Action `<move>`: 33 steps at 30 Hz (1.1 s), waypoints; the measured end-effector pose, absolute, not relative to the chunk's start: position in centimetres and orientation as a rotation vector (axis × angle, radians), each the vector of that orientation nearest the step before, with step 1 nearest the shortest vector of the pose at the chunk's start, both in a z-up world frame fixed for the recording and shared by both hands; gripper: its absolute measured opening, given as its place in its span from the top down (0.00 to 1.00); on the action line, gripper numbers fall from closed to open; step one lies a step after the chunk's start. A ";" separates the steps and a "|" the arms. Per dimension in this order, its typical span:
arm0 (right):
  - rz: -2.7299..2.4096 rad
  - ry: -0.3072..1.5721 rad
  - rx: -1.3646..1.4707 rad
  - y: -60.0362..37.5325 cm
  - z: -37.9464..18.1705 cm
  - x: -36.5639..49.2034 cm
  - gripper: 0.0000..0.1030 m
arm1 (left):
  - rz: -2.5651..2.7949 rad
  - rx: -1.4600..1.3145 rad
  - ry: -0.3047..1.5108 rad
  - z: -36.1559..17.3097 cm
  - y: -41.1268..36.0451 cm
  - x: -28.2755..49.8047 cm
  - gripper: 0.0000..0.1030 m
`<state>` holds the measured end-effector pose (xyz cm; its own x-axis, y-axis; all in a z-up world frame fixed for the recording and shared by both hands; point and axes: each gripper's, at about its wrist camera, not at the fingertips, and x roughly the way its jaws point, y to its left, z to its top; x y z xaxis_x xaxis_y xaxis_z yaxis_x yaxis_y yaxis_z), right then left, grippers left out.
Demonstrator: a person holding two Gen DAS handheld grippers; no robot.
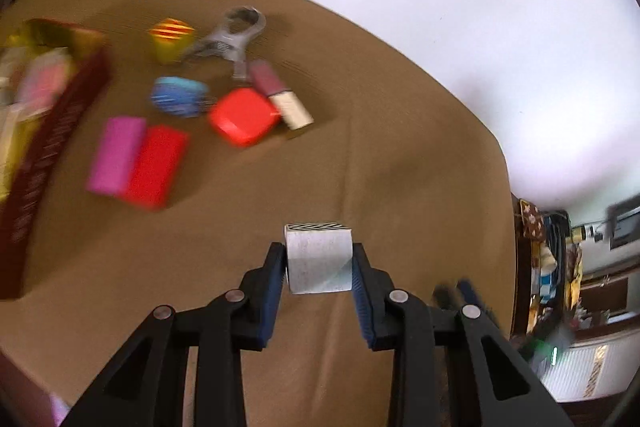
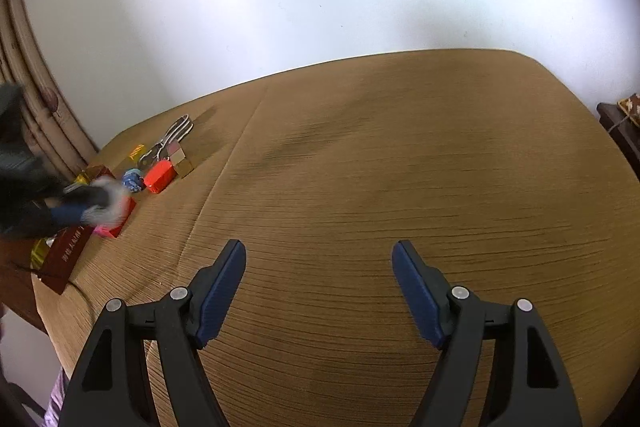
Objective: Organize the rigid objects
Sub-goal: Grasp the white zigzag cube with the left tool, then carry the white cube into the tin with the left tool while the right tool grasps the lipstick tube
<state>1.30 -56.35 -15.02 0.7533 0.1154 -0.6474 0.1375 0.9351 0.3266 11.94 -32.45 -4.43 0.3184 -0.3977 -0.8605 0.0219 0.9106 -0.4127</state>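
Observation:
My left gripper (image 1: 319,259) is shut on a white block with a black zigzag top (image 1: 318,257) and holds it above the brown cloth. Beyond it lie a pink and red block (image 1: 136,161), a red cube (image 1: 244,115), a blue object (image 1: 179,97), a yellow striped cup (image 1: 172,39), a grey metal tool (image 1: 230,37) and a maroon and cream block (image 1: 282,95). A dark red box (image 1: 48,131) holding several items stands at the left. My right gripper (image 2: 319,259) is open and empty over bare cloth; in its view the left gripper (image 2: 100,205) is a blur over the box (image 2: 66,255).
The table is covered with a brown ribbed cloth (image 2: 400,187) against a white wall. A curtain (image 2: 32,107) hangs at the far left. Cluttered shelves (image 1: 560,267) stand beyond the table's right edge.

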 end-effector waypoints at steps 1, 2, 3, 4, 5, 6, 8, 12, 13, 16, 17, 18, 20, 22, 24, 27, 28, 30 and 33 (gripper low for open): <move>0.000 0.724 0.351 -55.9 -14.9 1.5 0.29 | -0.276 -0.347 1.203 -3.7 -30.8 10.6 0.68; 0.025 0.724 0.322 -55.1 -14.6 1.6 0.29 | -0.270 -0.341 1.191 -3.2 -29.5 9.9 0.68; 0.063 0.720 0.296 -54.2 -14.2 1.7 0.29 | -0.262 -0.341 1.179 -2.6 -28.0 9.3 0.68; 0.118 0.712 0.275 -53.1 -13.7 2.0 0.29 | -0.253 -0.344 1.170 -2.2 -26.7 8.6 0.68; 0.173 0.707 0.258 -51.8 -13.1 2.3 0.29 | -0.243 -0.345 1.162 -1.8 -25.4 8.0 0.68; 0.247 0.703 0.235 -50.1 -12.3 2.9 0.29 | -0.234 -0.344 1.157 -1.5 -24.2 7.5 0.68; 0.337 0.692 0.163 -47.0 -11.0 4.5 0.29 | -0.220 -0.365 1.149 -0.9 -22.8 6.4 0.68; 0.405 0.719 -0.024 -42.7 -10.3 9.5 0.61 | -0.215 -0.379 1.136 0.0 -19.3 5.3 0.68; 0.411 0.751 -0.061 -42.1 -10.5 11.5 0.62 | -0.218 -0.375 1.133 0.4 -18.4 5.2 0.68; 0.405 0.827 -0.107 -42.2 -11.3 15.9 0.62 | -0.221 -0.382 1.124 0.8 -17.1 5.5 0.68; 0.417 0.845 -0.105 -42.4 -11.6 16.5 0.61 | -0.219 -0.386 1.120 0.9 -16.8 5.6 0.68; 0.439 0.862 -0.106 -42.5 -11.8 17.3 0.61 | -0.219 -0.387 1.119 1.1 -16.5 5.5 0.68; 0.445 0.875 -0.143 -42.1 -12.0 18.4 0.62 | -0.214 -0.398 1.121 1.0 -15.4 6.0 0.68; 0.445 0.893 -0.176 -41.8 -12.1 18.9 0.62 | -0.210 -0.399 1.127 0.6 -15.1 6.6 0.68; 0.449 0.912 -0.202 -41.6 -12.6 20.0 0.62 | -0.204 -0.404 1.130 0.3 -14.5 7.0 0.68; 0.463 0.939 -0.230 -41.0 -13.3 21.6 0.64 | -0.204 -0.396 1.134 0.2 -14.1 7.5 0.68; 0.461 0.946 -0.246 -40.8 -13.5 22.1 0.64 | -0.200 -0.394 1.134 0.1 -13.9 7.6 0.68; 0.477 0.957 -0.261 -40.4 -13.8 23.0 0.64 | -0.199 -0.393 1.136 0.0 -13.6 7.8 0.68; 0.498 0.979 -0.310 -39.6 -14.2 24.2 0.74 | -0.183 -0.389 1.133 0.2 -13.0 7.9 0.68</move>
